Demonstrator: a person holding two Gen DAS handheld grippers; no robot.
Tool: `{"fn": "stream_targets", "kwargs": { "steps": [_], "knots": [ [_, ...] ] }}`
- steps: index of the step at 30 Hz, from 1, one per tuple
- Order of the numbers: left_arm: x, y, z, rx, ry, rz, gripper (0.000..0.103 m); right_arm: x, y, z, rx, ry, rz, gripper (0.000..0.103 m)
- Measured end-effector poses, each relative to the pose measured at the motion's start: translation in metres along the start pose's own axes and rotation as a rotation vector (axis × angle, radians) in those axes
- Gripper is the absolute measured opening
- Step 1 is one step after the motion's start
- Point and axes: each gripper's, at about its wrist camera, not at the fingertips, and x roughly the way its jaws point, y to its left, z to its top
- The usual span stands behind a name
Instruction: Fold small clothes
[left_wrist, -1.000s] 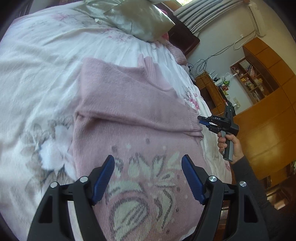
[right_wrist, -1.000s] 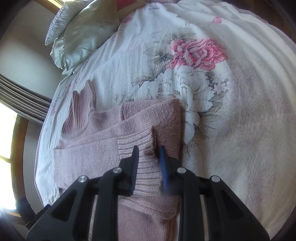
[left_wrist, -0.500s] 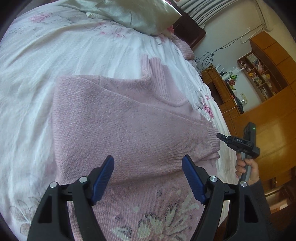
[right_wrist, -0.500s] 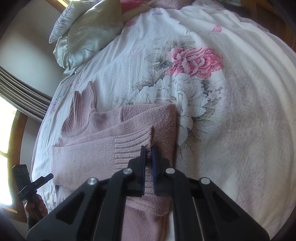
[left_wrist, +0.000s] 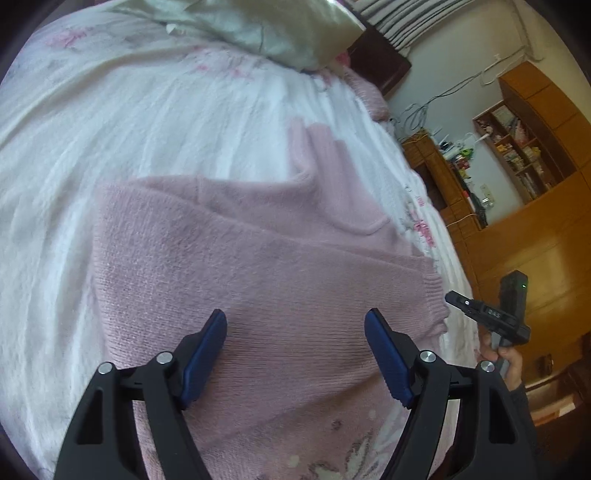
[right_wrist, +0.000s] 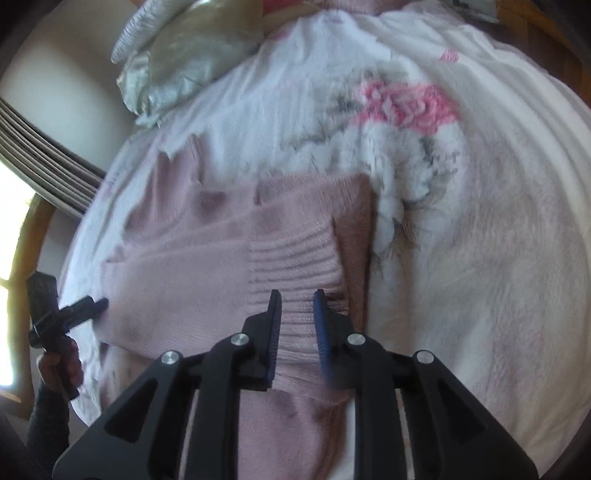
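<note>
Your pink sweater (left_wrist: 266, 280) lies flat on the white floral bedspread (left_wrist: 110, 122), soft fuzzy knit, one sleeve folded across the chest with its ribbed cuff (right_wrist: 295, 262) reaching the right edge. The high collar (left_wrist: 317, 147) points to twelve o'clock in the left wrist view, toward the pale green pillow (left_wrist: 280, 33). Down at six o'clock there you catch the top of a pale flower pattern knitted into the front. Your left gripper (left_wrist: 295, 354) hovers over the body of the sweater, jaws spread wide with nothing between them, the blue pads (left_wrist: 207, 354) clear of the knit as far as you can see. Your right gripper (right_wrist: 297, 332) sits over the ribbed cuff, jaws a little apart with the ribbing showing in the gap; whether the pads press the fabric is hard to tell through the blur. In the left wrist view that right gripper shows at three o'clock, just beside the cuff end, a hand (left_wrist: 506, 363) around its handle. A big pink rose (right_wrist: 402, 103) is printed on the bedspread at one o'clock of the right wrist view, well apart from the sweater.
</note>
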Motion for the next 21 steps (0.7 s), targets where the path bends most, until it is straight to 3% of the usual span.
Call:
{"fn": "stream_targets", "kwargs": {
  "steps": [1,2,5,8,11,14,21],
  "knots": [
    [0.002,0.000,0.002,0.004,0.009,0.005,0.077,0.007,-0.006,0.002,0.006,0.025,-0.018,0.005],
    [0.000,-0.005,0.006,0.009,0.022,0.011,0.077,0.007,-0.008,0.004,0.010,0.024,-0.021,0.005],
    [-0.019,-0.027,0.033,0.072,-0.021,-0.081,0.077,-0.015,0.009,0.026,-0.037,-0.047,0.051,0.020],
    [-0.025,-0.042,0.086,0.109,-0.101,-0.104,0.079,-0.013,0.041,0.065,-0.075,-0.061,0.146,0.030],
    [0.001,-0.040,0.142,0.052,-0.102,-0.117,0.081,0.019,0.071,0.112,-0.073,-0.044,0.205,0.036],
    [0.042,-0.029,0.176,-0.023,-0.079,-0.101,0.082,0.059,0.095,0.151,-0.060,-0.034,0.240,0.042],
    [0.095,-0.024,0.192,-0.024,-0.064,-0.059,0.082,0.125,0.124,0.188,-0.066,-0.036,0.241,0.047]
  ]
}}
